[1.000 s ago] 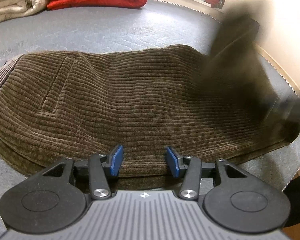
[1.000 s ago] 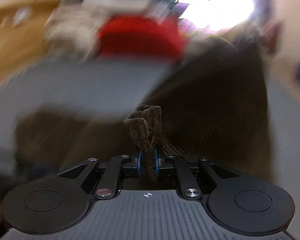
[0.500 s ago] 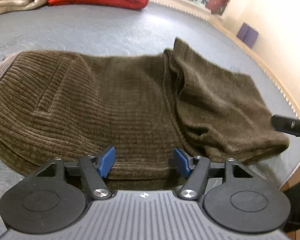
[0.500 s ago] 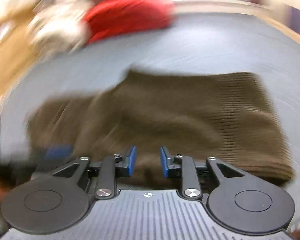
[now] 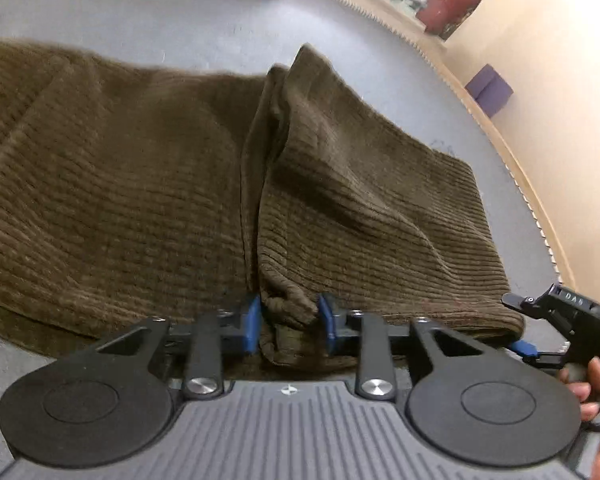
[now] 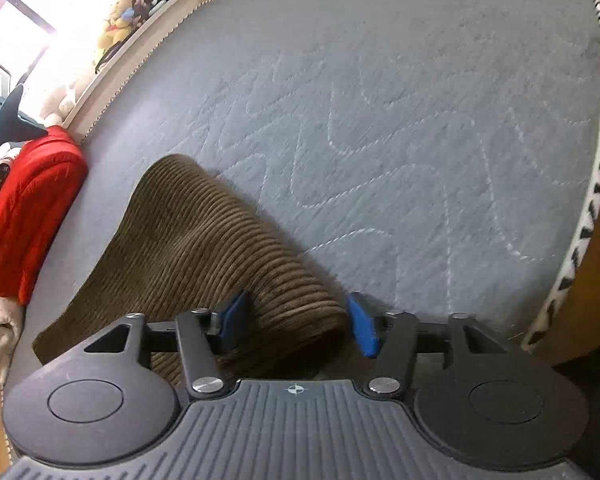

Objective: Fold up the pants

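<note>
My left gripper [image 5: 288,322] is closing on the brown corduroy pants [image 5: 140,184], the hem bunched between its pads; my right gripper [image 6: 296,318] is opening, gaping round their rounded fold, and that edge may slump.

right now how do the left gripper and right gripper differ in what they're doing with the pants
The left gripper is closing, its pads against a bunched fold of the brown pants; the right gripper is opening, wide, astride the folded end without pinching it. Both sit at the pants' near edge on the grey mattress.
</note>
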Action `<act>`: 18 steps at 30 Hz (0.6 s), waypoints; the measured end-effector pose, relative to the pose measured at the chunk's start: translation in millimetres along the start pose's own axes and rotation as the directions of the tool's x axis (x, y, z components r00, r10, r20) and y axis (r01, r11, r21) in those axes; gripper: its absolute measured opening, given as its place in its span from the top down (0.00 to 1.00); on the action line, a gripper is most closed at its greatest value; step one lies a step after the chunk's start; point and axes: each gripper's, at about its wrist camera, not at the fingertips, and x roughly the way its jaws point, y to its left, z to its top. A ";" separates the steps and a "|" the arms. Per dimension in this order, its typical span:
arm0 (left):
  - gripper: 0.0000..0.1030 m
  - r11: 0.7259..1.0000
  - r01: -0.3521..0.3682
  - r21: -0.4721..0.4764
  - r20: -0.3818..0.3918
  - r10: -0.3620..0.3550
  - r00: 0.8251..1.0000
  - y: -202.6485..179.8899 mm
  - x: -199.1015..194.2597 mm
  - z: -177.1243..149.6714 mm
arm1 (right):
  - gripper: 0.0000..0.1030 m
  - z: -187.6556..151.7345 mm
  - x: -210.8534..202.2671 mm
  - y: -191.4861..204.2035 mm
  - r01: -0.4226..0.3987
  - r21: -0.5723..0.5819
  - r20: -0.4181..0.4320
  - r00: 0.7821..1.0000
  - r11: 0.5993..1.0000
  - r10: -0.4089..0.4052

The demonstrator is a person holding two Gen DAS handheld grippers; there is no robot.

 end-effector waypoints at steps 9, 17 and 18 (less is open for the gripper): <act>0.60 0.996 -0.062 0.064 -0.045 0.065 0.997 -15.2 -6.0 2.7 | 0.65 0.7 3.3 24.7 0.065 -0.058 0.040 0.997 0.996 -0.062; 0.56 0.986 -0.063 0.154 0.105 0.047 0.993 12.0 -76.6 36.5 | 0.73 1.8 -21.8 39.2 0.061 -0.096 0.102 0.993 0.993 -0.051; 0.54 0.983 -0.071 0.171 0.142 0.047 0.989 19.3 -89.8 42.9 | 0.73 1.8 -28.1 46.5 0.064 -0.120 0.119 0.992 0.991 -0.050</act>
